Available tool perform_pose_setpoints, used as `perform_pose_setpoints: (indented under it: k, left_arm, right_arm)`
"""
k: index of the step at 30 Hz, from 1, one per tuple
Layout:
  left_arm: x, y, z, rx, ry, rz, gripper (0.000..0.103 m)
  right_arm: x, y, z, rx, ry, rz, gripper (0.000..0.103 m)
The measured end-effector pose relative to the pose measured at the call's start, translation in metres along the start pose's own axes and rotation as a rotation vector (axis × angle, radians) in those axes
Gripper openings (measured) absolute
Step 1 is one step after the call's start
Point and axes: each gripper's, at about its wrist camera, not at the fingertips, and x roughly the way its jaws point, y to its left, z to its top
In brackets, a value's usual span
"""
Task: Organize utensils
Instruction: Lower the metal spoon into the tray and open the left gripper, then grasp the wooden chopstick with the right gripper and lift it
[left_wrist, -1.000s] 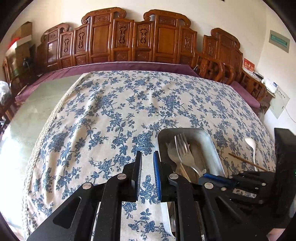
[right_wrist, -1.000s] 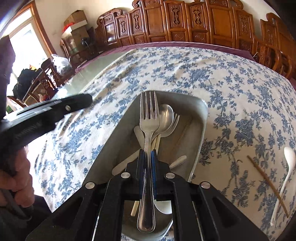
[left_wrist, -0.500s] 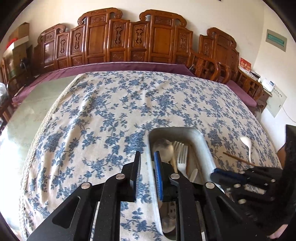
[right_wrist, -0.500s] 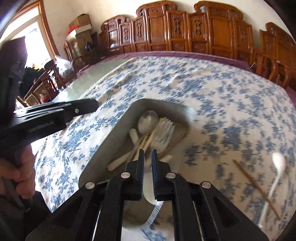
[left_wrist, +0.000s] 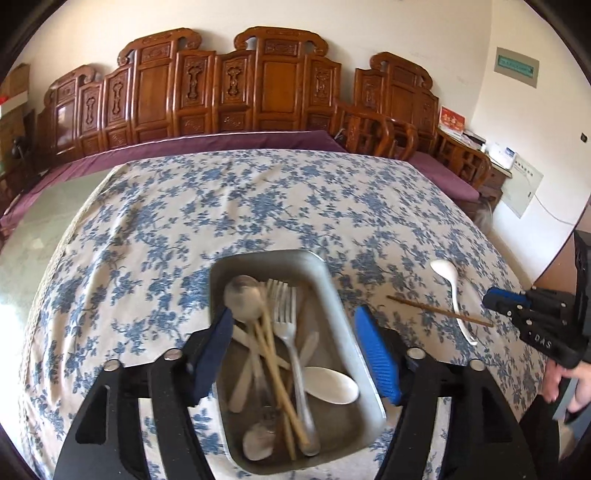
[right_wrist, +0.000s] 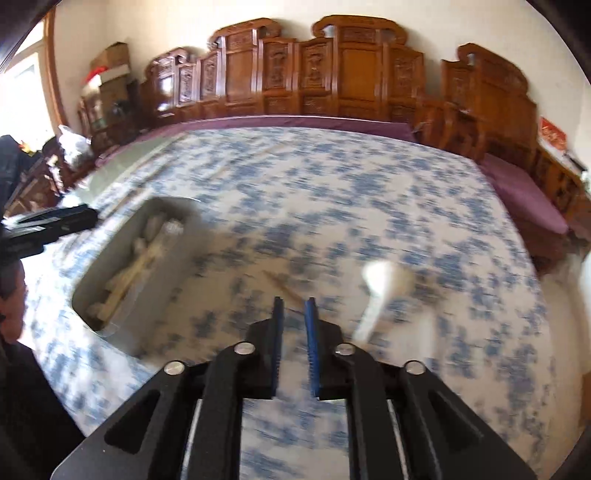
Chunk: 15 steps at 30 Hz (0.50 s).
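Note:
A grey metal tray (left_wrist: 332, 291) sits on the blue-flowered tablecloth and holds a metal spoon (left_wrist: 243, 299), a fork (left_wrist: 286, 317), wooden chopsticks (left_wrist: 275, 365) and white spoons (left_wrist: 332, 384). My left gripper (left_wrist: 299, 354) is wide open and empty, its jaws straddling the tray. To the right a white spoon (left_wrist: 448, 284) and a single brown chopstick (left_wrist: 436, 312) lie on the cloth. My right gripper (right_wrist: 295, 336) is slightly open and empty, just before the chopstick (right_wrist: 280, 286), with the white spoon (right_wrist: 380, 291) to its right. The tray (right_wrist: 110, 280) is at its left, blurred.
Carved wooden chairs (left_wrist: 236, 88) line the far side of the table. A purple cloth edge (left_wrist: 207, 142) runs along the back. The right gripper also shows at the right edge of the left wrist view (left_wrist: 532, 314). A wall panel (left_wrist: 521, 184) hangs at the right.
The right gripper let go of the fork in the tray and swung right toward the loose chopstick and spoon. The left gripper opened wide and moved over the tray.

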Motion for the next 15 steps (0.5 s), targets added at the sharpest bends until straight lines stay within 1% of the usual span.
perform_pose_setpoints:
  k: [2,5,9,11,13,15]
  left_arm:
    - [0.002,-0.007,-0.002,0.01,0.005,-0.006,0.068]
    - [0.005,-0.019,-0.005,0.033,0.013,-0.015,0.069]
    - [0.009,-0.034,-0.01,0.063,0.024,-0.024,0.069]
    - [0.01,-0.04,-0.012,0.073,0.029,-0.029,0.069]
    - [0.011,-0.045,-0.013,0.08,0.031,-0.036,0.069]
    - [0.011,-0.051,-0.015,0.094,0.032,-0.041,0.069]
  right_arm:
    - [0.003,-0.014,-0.009,-0.026,0.02,-0.031,0.02]
    - [0.01,-0.027,-0.02,-0.042,0.062,-0.051,0.02]
    - [0.018,-0.04,-0.027,0.003,0.085,-0.04,0.02]
    - [0.02,-0.04,-0.027,0.015,0.085,-0.025,0.02]
    - [0.023,-0.035,-0.026,-0.018,0.086,-0.026,0.02]
    - [0.029,-0.032,-0.026,-0.057,0.11,-0.03,0.021]
